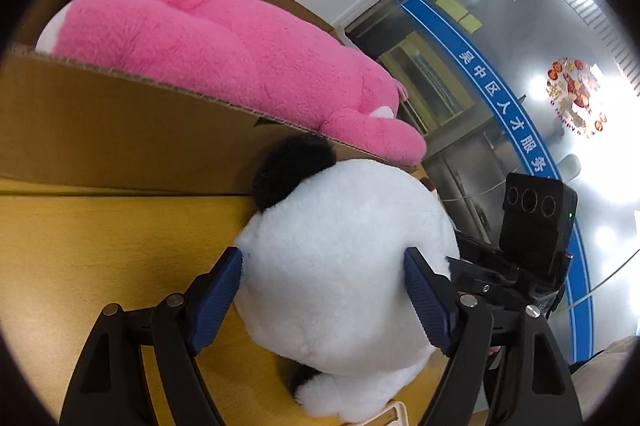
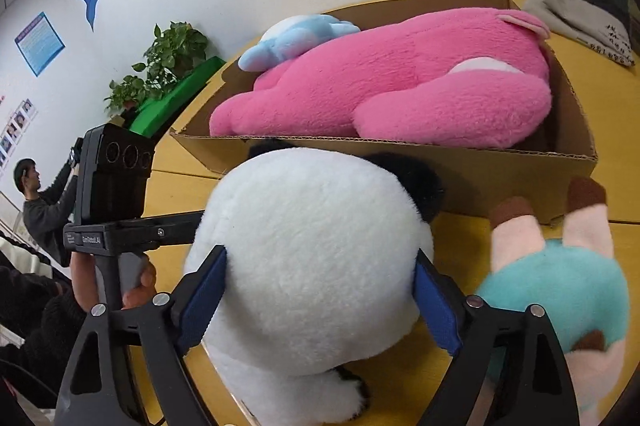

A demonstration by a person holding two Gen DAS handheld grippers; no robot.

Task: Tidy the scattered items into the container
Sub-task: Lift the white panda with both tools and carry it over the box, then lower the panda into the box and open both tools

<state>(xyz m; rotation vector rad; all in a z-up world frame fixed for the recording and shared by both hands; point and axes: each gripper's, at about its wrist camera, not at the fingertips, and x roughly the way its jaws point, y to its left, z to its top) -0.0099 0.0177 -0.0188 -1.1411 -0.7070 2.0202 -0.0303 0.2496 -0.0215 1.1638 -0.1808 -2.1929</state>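
On the yellow surface (image 2: 616, 130) beside the cardboard box (image 2: 500, 170), both the left gripper (image 1: 324, 294) and right gripper (image 2: 320, 298) pinch the white plush (image 2: 308, 258); a pink plush (image 2: 400, 86) fills the box.

Both grippers, left (image 1: 323, 296) and right (image 2: 320, 298), have ribbed blue pads (image 1: 218, 300) on black linkage arms with silver rivets behind the jaws.
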